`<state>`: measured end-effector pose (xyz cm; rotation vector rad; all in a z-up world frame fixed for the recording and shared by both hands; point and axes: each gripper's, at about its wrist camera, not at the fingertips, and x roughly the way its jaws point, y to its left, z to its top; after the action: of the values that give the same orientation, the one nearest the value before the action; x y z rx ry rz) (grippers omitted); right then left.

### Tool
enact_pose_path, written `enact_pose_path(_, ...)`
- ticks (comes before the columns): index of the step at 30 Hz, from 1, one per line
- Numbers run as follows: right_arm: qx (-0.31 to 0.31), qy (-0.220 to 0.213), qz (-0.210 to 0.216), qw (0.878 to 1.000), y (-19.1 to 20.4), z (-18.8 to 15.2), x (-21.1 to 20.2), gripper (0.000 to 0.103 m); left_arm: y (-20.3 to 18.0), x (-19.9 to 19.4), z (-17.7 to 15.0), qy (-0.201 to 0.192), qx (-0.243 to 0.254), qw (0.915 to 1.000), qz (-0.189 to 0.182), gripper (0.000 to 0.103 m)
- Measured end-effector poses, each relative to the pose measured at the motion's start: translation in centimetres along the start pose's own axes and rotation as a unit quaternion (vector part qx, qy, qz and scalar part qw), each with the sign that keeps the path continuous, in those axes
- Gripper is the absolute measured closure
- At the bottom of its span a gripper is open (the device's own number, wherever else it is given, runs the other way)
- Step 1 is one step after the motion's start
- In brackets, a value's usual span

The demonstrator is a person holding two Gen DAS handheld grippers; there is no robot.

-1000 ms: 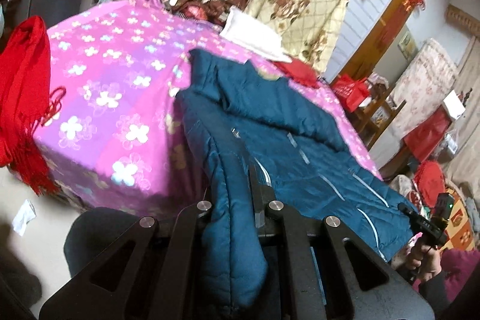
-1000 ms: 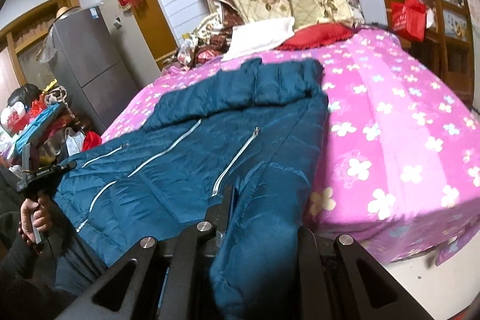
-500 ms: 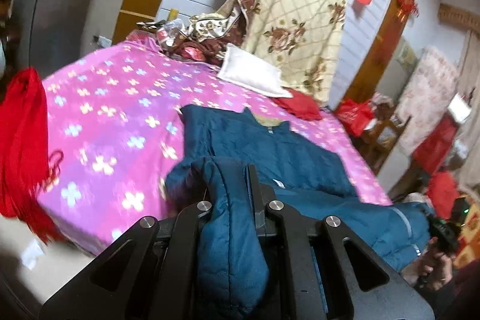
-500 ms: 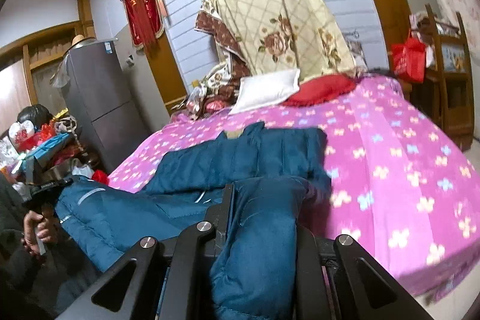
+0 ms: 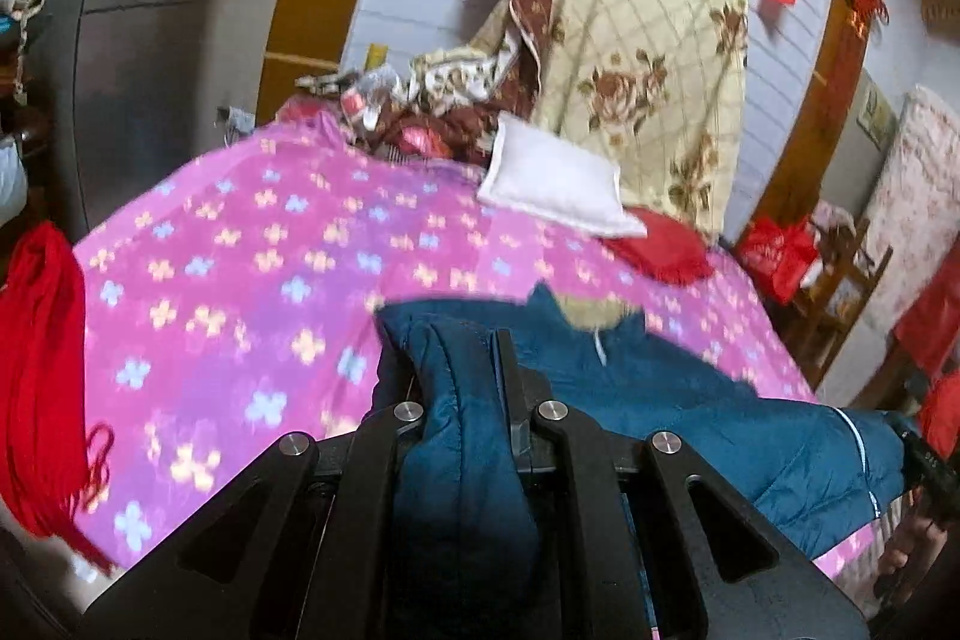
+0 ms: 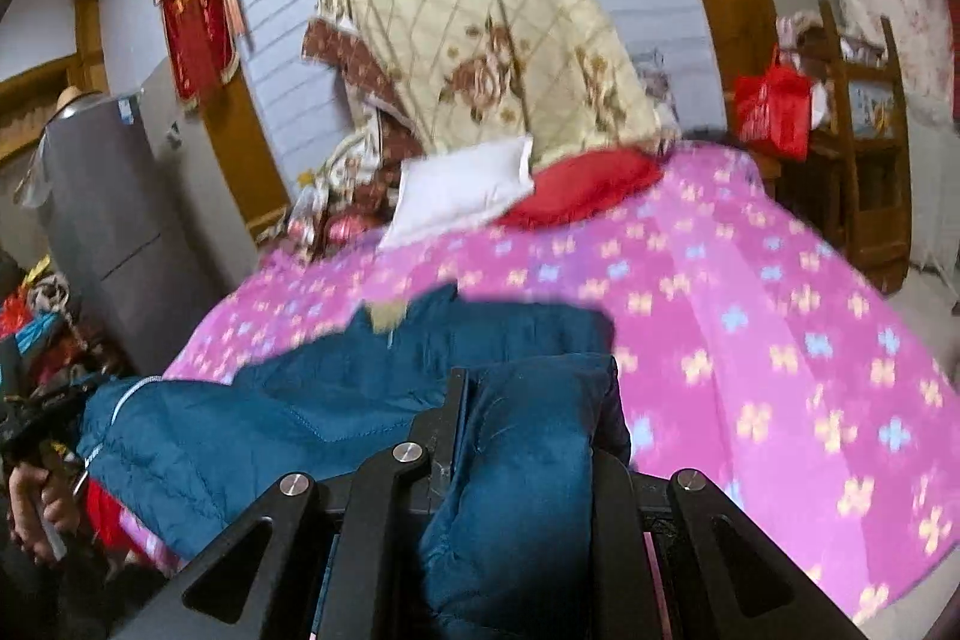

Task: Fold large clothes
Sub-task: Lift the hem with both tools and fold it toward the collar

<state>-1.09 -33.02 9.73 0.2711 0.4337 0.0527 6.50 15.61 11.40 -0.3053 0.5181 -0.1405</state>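
A dark teal padded jacket [image 5: 690, 400] lies on a pink flowered bed cover [image 5: 252, 292]; it also shows in the right wrist view [image 6: 288, 424]. My left gripper [image 5: 459, 376] is shut on a thick fold of the jacket's hem. My right gripper [image 6: 528, 400] is shut on another fold of the hem. Both hold the lower part lifted and carried up toward the collar [image 5: 594, 310]. The far side of the jacket hangs off the bed edge [image 5: 840, 472].
A white pillow [image 5: 558, 184] and a red cushion [image 5: 660, 244] lie at the head of the bed under a hanging floral quilt [image 5: 642, 58]. A red scarf [image 5: 36, 376] hangs at the left. A wooden chair [image 6: 864, 148] and grey fridge [image 6: 108, 196] flank the bed.
Both grippers have risen and moved forward over the bed with the hem, folding the jacket's lower part up toward its collar. Less of the jacket front shows now.
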Motion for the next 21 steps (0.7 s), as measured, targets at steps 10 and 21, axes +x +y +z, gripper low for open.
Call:
enact_pose_path(10, 0.027, -0.06, -0.032, 0.997, -0.5, 4.8, 10.3, 0.09, -1.7, 12.3, 5.8, 0.008, 0.044, 0.9984, 0.036, 0.096)
enact_pose_path(21, 0.089, 0.087, -0.043, 0.991, -6.3, 4.0, 27.8, 0.09, -0.7, 30.1, 2.9, 0.117, 0.066, 0.9857, 0.102, 0.093)
